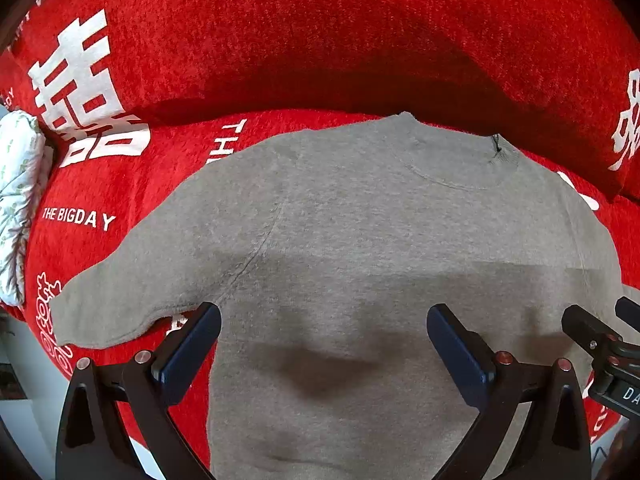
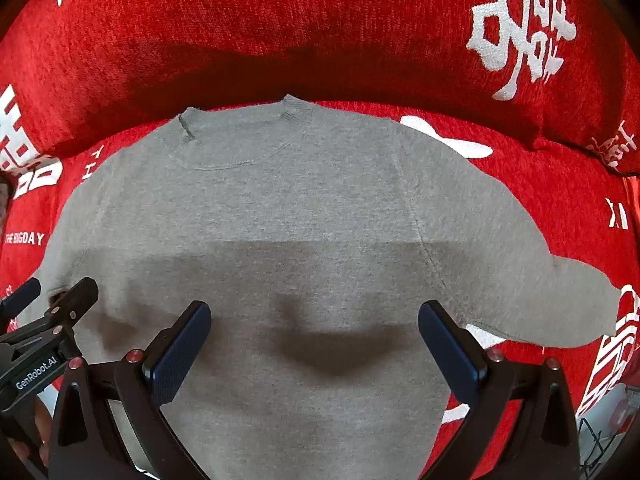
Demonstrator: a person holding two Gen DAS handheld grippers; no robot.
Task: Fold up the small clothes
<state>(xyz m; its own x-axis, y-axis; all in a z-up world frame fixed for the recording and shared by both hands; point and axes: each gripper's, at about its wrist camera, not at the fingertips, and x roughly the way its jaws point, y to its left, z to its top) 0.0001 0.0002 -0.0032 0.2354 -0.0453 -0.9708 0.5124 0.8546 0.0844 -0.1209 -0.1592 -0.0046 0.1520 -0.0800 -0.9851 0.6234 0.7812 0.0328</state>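
A small grey sweater [image 1: 352,240] lies spread flat on a red sofa seat, collar toward the backrest, both sleeves out to the sides. In the right wrist view the same grey sweater [image 2: 280,216] fills the middle. My left gripper [image 1: 324,320] is open, hovering over the sweater's lower left body, nothing between its fingers. My right gripper [image 2: 314,318] is open too, above the lower right body. The right gripper [image 1: 600,332] shows at the edge of the left wrist view, and the left gripper [image 2: 48,300] at the left edge of the right wrist view.
The red sofa cover [image 1: 120,240] carries white lettering and characters. Its backrest [image 1: 320,32] rises just behind the collar. A white patterned cushion [image 1: 18,184] sits at the seat's left end. The seat's front edge runs below my grippers.
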